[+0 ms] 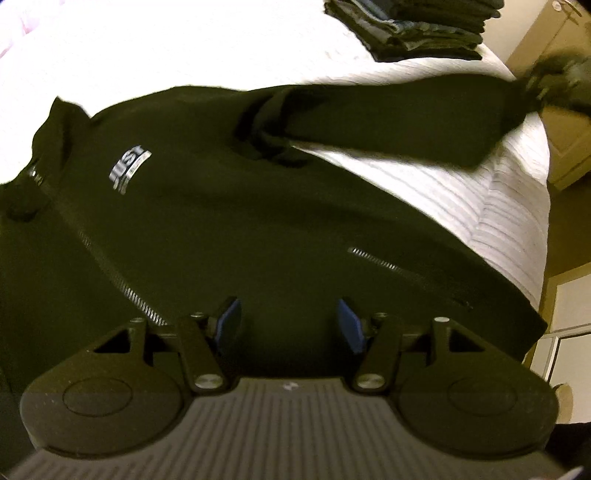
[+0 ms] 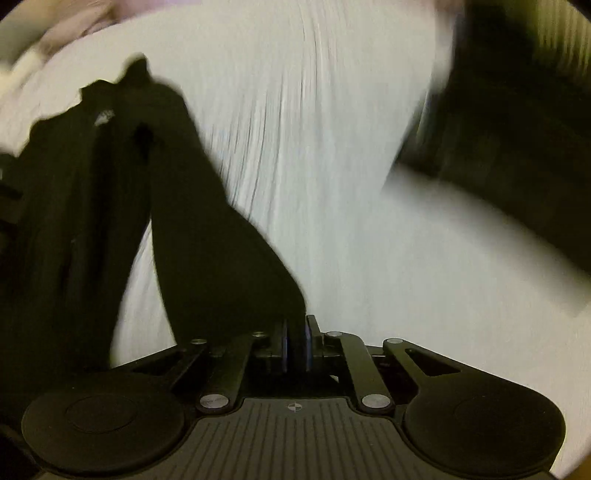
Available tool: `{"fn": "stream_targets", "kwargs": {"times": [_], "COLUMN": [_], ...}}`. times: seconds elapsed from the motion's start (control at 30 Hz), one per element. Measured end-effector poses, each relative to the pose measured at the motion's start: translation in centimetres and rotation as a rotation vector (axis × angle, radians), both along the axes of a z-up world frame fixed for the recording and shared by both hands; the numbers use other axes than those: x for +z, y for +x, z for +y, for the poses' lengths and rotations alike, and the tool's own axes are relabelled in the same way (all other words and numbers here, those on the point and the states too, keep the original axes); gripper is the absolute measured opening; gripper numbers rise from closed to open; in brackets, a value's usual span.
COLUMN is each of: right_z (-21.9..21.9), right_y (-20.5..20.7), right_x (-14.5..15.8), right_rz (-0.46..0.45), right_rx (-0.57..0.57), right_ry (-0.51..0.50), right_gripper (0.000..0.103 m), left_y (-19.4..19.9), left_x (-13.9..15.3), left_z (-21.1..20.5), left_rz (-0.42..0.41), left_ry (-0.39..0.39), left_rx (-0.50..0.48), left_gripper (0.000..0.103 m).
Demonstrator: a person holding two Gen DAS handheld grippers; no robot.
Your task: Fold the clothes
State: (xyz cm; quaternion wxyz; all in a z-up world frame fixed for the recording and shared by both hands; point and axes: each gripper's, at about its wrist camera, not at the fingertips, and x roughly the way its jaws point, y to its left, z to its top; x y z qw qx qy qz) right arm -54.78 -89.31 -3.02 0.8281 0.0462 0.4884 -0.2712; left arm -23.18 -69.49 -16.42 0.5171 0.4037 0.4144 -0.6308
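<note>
Left wrist view: the left hand-held gripper [image 1: 290, 323] hovers low over the hem of a black zip-up jacket [image 1: 229, 229] spread front-up on a white ribbed bed [image 1: 498, 206], its blue-padded jaws spread wide and gripping nothing. One sleeve [image 1: 388, 118] stretches out toward the bed's edge, where the blurred right hand-held gripper [image 1: 554, 83] meets its cuff. A stack of folded dark clothes [image 1: 417, 26] sits behind.

Right wrist view: the right hand-held gripper [image 2: 296, 343] has its jaws pinched narrow on the sleeve [image 2: 207, 251], which runs back to the jacket [image 2: 74, 184]. Motion blur smears the stack [image 2: 517, 140].
</note>
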Motion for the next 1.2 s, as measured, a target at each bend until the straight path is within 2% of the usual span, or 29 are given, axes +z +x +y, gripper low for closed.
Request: {"fn": "stream_targets", "kwargs": {"times": [0.03, 0.07, 0.13, 0.17, 0.23, 0.3, 0.33, 0.37, 0.4, 0.43, 0.47, 0.6, 0.7, 0.8, 0.87, 0.9, 0.93, 1.0, 1.07, 1.1, 1.2], "right_z": [2.2, 4.3, 8.5, 10.1, 12.8, 14.1, 14.6, 15.1, 15.3, 15.1, 14.9, 11.4, 8.1, 6.4, 5.6, 5.2, 5.0, 4.4, 2.7, 2.1, 0.9], "right_y": [-0.2, -0.5, -1.1, -1.4, -2.5, -3.7, -4.3, -4.9, -5.7, -6.6, -7.5, -9.8, -11.0, -12.3, -12.7, -13.0, -12.7, -11.0, -10.4, -10.1, -9.1], "right_x": [2.3, 3.9, 4.5, 3.8, 0.9, -2.3, -3.9, -5.4, -6.0, -5.9, -5.7, -5.8, -7.8, -10.5, -10.9, -11.1, -10.5, -7.1, -3.6, -2.9, -3.2], "right_rz": [-0.033, -0.063, -0.071, -0.059, -0.005, 0.07, 0.109, 0.148, 0.133, 0.076, 0.018, -0.187, -0.274, -0.321, -0.376, -0.404, -0.398, -0.316, -0.297, -0.298, -0.302], "right_rx": [0.04, 0.062, 0.097, 0.113, 0.105, 0.01, -0.048, -0.105, -0.168, -0.235, -0.302, -0.571, -0.732, -0.824, -0.847, -0.858, -0.849, -0.752, -0.699, -0.693, -0.707], "right_ry": [-0.124, -0.202, -0.274, -0.264, -0.178, -0.04, 0.034, 0.108, 0.158, 0.191, 0.223, 0.325, 0.388, 0.489, 0.583, 0.63, 0.637, 0.503, 0.326, 0.281, 0.251], "right_gripper": [0.008, 0.008, 0.008, 0.008, 0.008, 0.009, 0.015, 0.025, 0.049, 0.073, 0.077, 0.077, 0.077, 0.077, 0.038, 0.011, 0.011, 0.011, 0.011, 0.011, 0.013], "left_y": [-0.1, -0.2, -0.2, -0.2, -0.1, 0.0, 0.1, 0.2, 0.2, 0.3, 0.3, 0.1, -0.4, -1.0, -1.2, -1.3, -1.4, -1.5, -1.8, -1.9, -2.1], "left_x": [0.1, 0.2, 0.4, 0.5, 0.6, 0.7, 0.7, 0.7, 0.6, 0.5, 0.4, 0.2, 0.1, 0.2, 0.2, 0.1, 0.1, 0.2, 0.4, 0.5, 0.9], "left_z": [-0.2, -0.5, -1.0, -1.2, -1.4, -1.5, -1.4, -1.3, -1.3, -1.2, -1.1, -1.0, -1.3, -1.6, -1.8, -1.8, -1.9, -2.4, -2.9, -3.2, -3.6], "left_rz": [0.0, 0.0, 0.002, 0.001, -0.002, -0.006, -0.009, -0.012, -0.016, -0.019, -0.02, -0.025, -0.029, -0.035, -0.037, -0.038, -0.038, -0.033, -0.029, -0.029, -0.026], "left_ry": [-0.004, -0.009, -0.016, -0.02, -0.025, -0.024, -0.022, -0.017, -0.013, -0.008, -0.002, 0.014, 0.015, 0.016, 0.017, 0.016, 0.016, 0.011, 0.002, -0.004, -0.022], "left_rx": [-0.008, -0.016, -0.027, -0.031, -0.037, -0.042, -0.045, -0.047, -0.049, -0.051, -0.053, -0.066, -0.079, -0.091, -0.095, -0.097, -0.097, -0.092, -0.091, -0.093, -0.093], "left_gripper": [0.055, 0.055, 0.055, 0.055, 0.055, 0.056, 0.056, 0.056, 0.056, 0.056, 0.057, 0.057, 0.057, 0.057, 0.057, 0.057, 0.057, 0.057, 0.057, 0.057, 0.057]}}
